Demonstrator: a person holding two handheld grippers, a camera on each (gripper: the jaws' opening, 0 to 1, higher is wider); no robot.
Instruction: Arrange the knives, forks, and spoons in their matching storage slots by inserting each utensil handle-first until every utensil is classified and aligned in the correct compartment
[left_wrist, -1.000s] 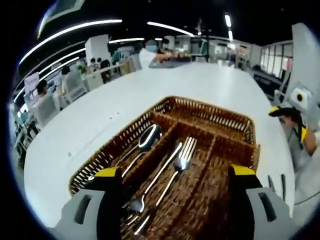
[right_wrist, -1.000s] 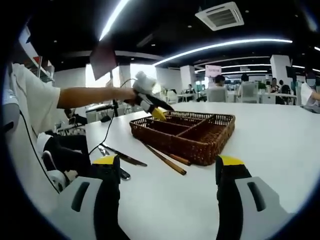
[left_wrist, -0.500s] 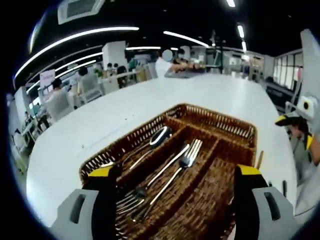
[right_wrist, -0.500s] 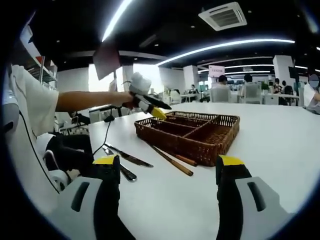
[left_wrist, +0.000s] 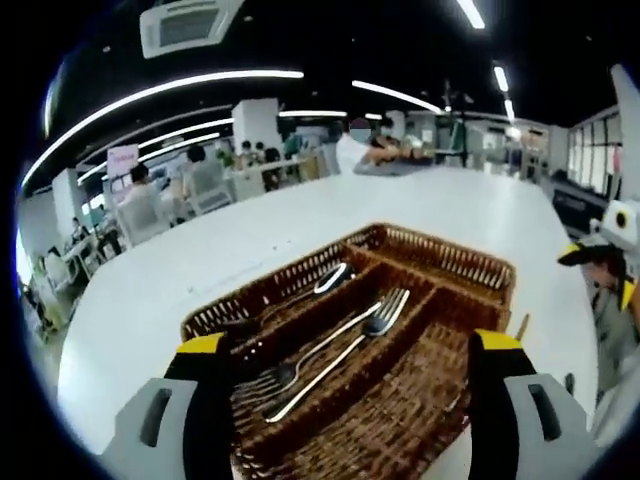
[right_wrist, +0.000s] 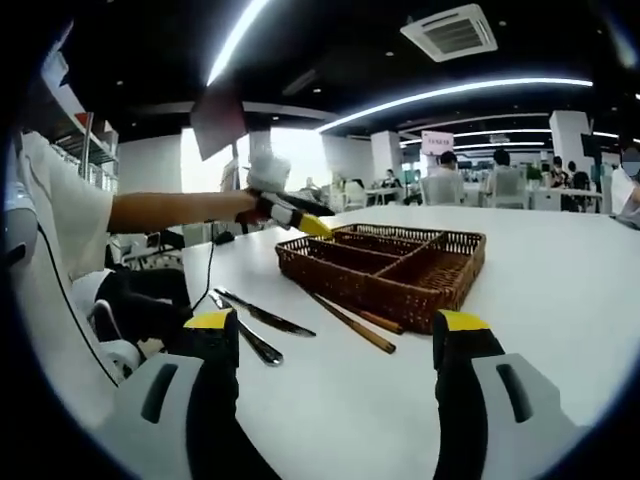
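Just short of the basket (left_wrist: 440, 265), the left gripper (left_wrist: 345, 350) has lifted and drawn back, jaws spread and holding nothing, so its last utensil is probably placed. Inside lie two forks (left_wrist: 330, 345) in the middle slot and a spoon (left_wrist: 318, 285) beyond. Beside the basket's near wall (right_wrist: 385, 290), past the right gripper (right_wrist: 335, 345), equally agape, two knives (right_wrist: 262, 318) and chopsticks (right_wrist: 352, 325) await sorting.

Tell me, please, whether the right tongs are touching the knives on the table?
Apart. In the right gripper view, the open right tongs hang empty, with bare table visible between them and the knives beyond.
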